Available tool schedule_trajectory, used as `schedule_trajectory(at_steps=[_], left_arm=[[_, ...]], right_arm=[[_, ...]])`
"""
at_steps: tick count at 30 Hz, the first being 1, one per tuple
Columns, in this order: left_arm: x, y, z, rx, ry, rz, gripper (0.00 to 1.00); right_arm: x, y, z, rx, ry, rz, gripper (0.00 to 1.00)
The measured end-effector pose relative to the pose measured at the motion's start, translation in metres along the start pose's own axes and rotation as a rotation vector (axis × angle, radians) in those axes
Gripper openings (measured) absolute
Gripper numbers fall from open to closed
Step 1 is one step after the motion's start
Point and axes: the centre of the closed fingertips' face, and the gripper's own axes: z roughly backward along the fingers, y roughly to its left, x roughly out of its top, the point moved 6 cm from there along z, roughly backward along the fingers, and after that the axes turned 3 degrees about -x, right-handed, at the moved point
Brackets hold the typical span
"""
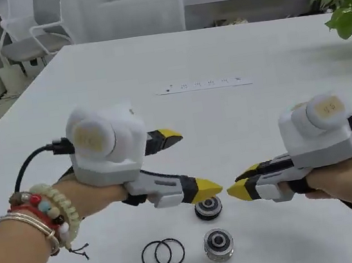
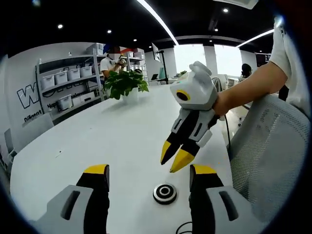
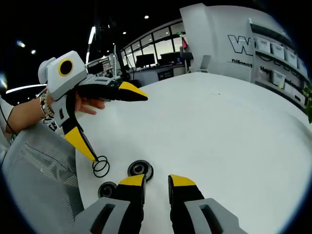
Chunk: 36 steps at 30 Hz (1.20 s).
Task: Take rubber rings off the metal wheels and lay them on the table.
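I hold my left claw (image 1: 190, 162) about level, aimed across at the other one, with my left hand (image 1: 97, 195) wrapped under its grip and beaded bracelets (image 1: 43, 210) on the wrist. Its jaws stand wide, one tip high and the other low, with nothing between them. My right claw (image 1: 243, 181) points in from the opposite side, my right hand (image 1: 339, 184) closed round the handle. Its tips face the left claw's lower tip across a small gap. Its jaws are drawn narrow, almost together, and hold nothing. Both claws hover above the white counter (image 1: 230, 46). Just beneath the facing tips sits a metal wheel (image 1: 208, 207) that looks dark around its rim. In the left gripper view it lies ahead of my left jaws and between them, a black band round a pale centre. The second wheel (image 1: 218, 244) stands nearer me than the claw tips, and its rim is bright silver. Beside it, under the body of my left claw, two thin black rubber rings (image 1: 163, 254) lie flat on the counter, overlapping each other and apart from that wheel.
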Motion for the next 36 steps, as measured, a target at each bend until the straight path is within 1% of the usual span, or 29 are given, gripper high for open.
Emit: schedule_trajectory(at_steps=[1,3,6,7,8,9,11,13,17,19,23,29,31,33,36], left_arm=[[-0.004,0.0,-0.001,0.002,0.002,0.017,0.62],[-0.01,0.002,-0.004,0.003,0.008,0.027,0.59],[-0.015,0.002,-0.008,0.021,0.015,0.027,0.48],[-0.016,0.001,-0.01,0.02,0.02,0.026,0.43],[-0.016,0.0,-0.011,0.021,0.019,0.028,0.42],[-0.017,-0.002,-0.014,0.016,0.013,0.039,0.41],[-0.019,-0.007,-0.018,-0.001,0.024,0.031,0.4],[-0.021,-0.01,-0.02,-0.005,0.029,0.03,0.38],[-0.026,-0.015,-0.025,-0.028,0.034,0.066,0.32],[-0.028,-0.015,-0.026,-0.027,0.041,0.065,0.3],[-0.031,-0.015,-0.026,-0.021,0.047,0.082,0.28],[-0.036,-0.018,-0.028,-0.026,0.063,0.077,0.23],[-0.039,-0.018,-0.029,-0.025,0.084,0.069,0.21],[-0.043,-0.019,-0.029,-0.032,0.095,0.071,0.19],[-0.048,-0.02,-0.03,-0.031,0.118,0.065,0.18]], right_arm=[[-0.001,0.0,0.0,0.001,0.003,0.001,0.16],[-0.003,0.001,-0.001,0.003,0.013,0.003,0.16],[-0.006,0.002,-0.003,0.006,0.026,0.011,0.16],[-0.008,0.002,-0.004,0.007,0.033,0.015,0.16],[-0.009,0.003,-0.005,0.008,0.037,0.019,0.16],[-0.01,0.003,-0.005,0.011,0.042,0.022,0.16],[-0.011,0.004,-0.006,0.016,0.048,0.026,0.16],[-0.012,0.005,-0.007,0.019,0.054,0.029,0.16],[-0.015,0.006,-0.008,0.036,0.061,0.033,0.17],[-0.016,0.006,-0.009,0.039,0.063,0.033,0.17],[-0.018,0.006,-0.01,0.045,0.062,0.032,0.18],[-0.02,0.012,-0.016,0.059,0.074,0.07,0.2],[-0.02,0.015,-0.018,0.069,0.078,0.079,0.2],[-0.02,0.019,-0.021,0.08,0.077,0.085,0.2],[-0.018,0.023,-0.025,0.081,0.07,0.104,0.21]])
